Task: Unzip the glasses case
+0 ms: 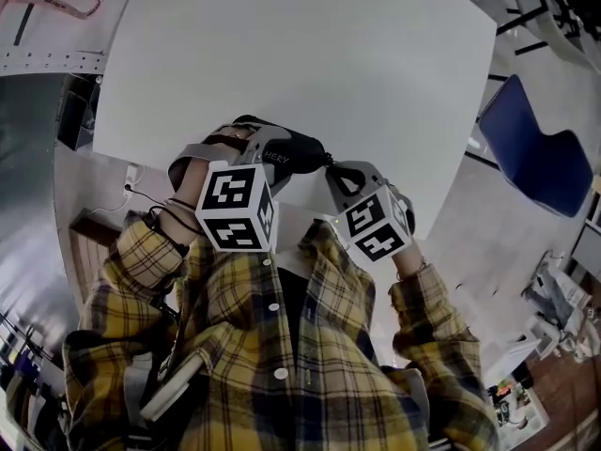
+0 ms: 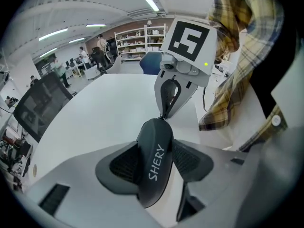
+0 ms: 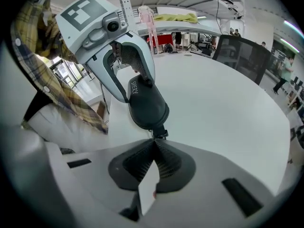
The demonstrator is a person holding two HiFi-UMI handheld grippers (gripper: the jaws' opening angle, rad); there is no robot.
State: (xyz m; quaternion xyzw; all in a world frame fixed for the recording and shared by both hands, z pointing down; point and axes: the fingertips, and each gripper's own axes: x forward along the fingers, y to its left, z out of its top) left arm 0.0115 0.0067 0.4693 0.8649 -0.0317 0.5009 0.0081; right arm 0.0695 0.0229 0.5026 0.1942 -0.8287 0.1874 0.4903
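Note:
A dark glasses case (image 1: pixel 286 148) marked SHERY hangs just above the near edge of the white table (image 1: pixel 329 54), lying between my two grippers. My left gripper (image 1: pixel 239 144) has its jaws wide on the case's body. In the left gripper view both pads (image 2: pixel 124 164) lie against the sides of the case (image 2: pixel 154 167). My right gripper (image 1: pixel 336 172) is shut on the small zipper pull (image 3: pixel 160 134) at the case's end (image 3: pixel 147 106), its pads meeting just behind it. The zip line itself is hidden.
A blue chair (image 1: pixel 535 153) stands to the right of the table. A black office chair (image 3: pixel 237 51) sits at the far side. A person's plaid shirt (image 1: pixel 282 346) is close behind both grippers. People and shelves stand far off.

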